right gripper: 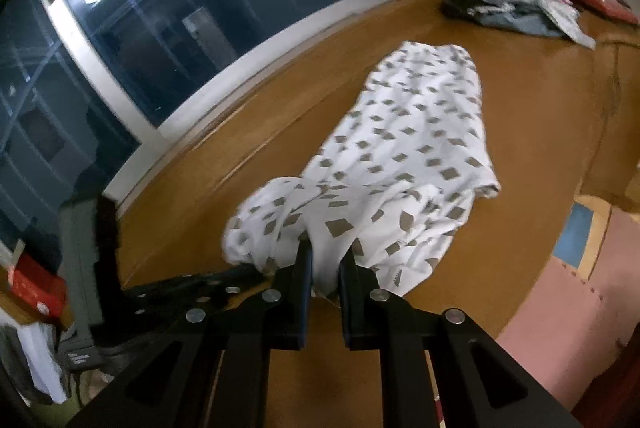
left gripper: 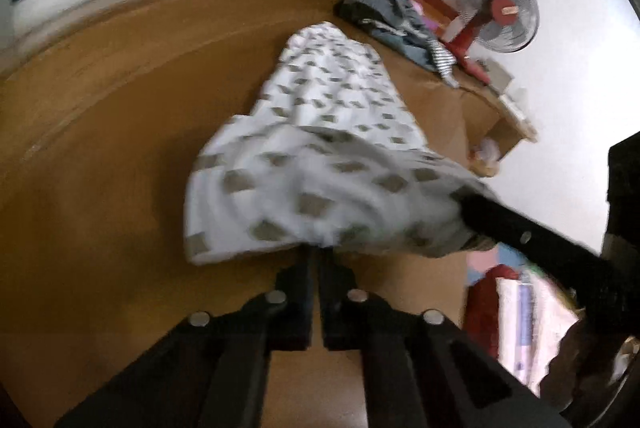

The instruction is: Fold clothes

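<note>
A: Quick pass; where's the garment?

B: White patterned garment (right gripper: 420,131) lies lengthwise on the brown table (right gripper: 520,115); far end flat, near end bunched and lifted off the surface; both tools are on that near end.

A: Right gripper?

B: Right gripper (right gripper: 325,260) has cloth between its fingers; the jaws stand a little apart with white fabric filling the gap, so I read it as clamped on the garment's near hem.

A: Left?

B: Left gripper (left gripper: 316,260) has its fingers almost touching, tips tucked under the raised fold; fabric hides the tips, so closed, and probably pinching cloth, though I can't see the bite itself; motion blur doesn't help.

A: Why held that way?

B: My guess: two pinches along the near edge keep it taut so it can be carried over the flat part as one fold; could equally be dragging or straightening; the pictures don't settle it.

A: Edges, room?

B: Window (right gripper: 168,39) frame runs along the table's left side, bare table between it and the cloth; a pile of dark clothes (right gripper: 508,7) sits at the far corner, well apart from the garment; red fan (left gripper: 496,11) beyond that; table's right edge is near the cloth's right side, floor mats below; most free room is on the left and straight ahead.

A: Risk?

B: Near hem slipping from the left pinch; cloth sliding off the right edge.
</note>
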`<state>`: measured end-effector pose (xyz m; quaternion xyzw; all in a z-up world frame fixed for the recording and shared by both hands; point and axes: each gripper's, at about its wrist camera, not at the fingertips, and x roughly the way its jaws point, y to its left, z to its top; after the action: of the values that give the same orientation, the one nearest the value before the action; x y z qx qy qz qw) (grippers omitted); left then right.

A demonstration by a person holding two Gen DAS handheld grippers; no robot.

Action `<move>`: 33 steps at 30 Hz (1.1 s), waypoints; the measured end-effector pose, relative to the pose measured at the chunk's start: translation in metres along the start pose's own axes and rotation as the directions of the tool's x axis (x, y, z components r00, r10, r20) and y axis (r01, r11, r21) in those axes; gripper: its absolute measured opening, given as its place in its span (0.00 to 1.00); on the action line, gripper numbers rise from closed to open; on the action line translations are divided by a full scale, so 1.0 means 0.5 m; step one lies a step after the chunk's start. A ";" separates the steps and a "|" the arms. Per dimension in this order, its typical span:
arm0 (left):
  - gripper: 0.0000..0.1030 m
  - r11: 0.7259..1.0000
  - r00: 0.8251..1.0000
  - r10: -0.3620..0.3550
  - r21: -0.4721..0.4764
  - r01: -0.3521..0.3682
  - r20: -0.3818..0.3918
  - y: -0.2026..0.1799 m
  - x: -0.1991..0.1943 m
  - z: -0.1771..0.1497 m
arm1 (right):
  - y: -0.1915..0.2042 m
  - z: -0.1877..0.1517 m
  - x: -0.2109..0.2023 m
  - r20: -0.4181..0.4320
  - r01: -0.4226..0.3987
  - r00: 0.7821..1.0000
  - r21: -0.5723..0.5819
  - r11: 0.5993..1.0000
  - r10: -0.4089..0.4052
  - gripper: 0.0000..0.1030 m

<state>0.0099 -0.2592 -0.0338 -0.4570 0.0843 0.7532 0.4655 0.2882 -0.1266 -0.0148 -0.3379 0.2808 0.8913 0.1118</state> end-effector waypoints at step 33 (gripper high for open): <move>0.00 0.995 0.997 -0.084 0.060 0.083 0.000 -0.022 -0.010 0.005 | -0.020 -0.013 -0.027 -0.019 0.008 1.000 -0.064 0.998 -0.009 0.28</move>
<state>0.0176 -0.2549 -0.0254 -0.4450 0.0872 0.7308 0.5102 0.3054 -0.1222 -0.0140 -0.3513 0.2516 0.8961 0.1018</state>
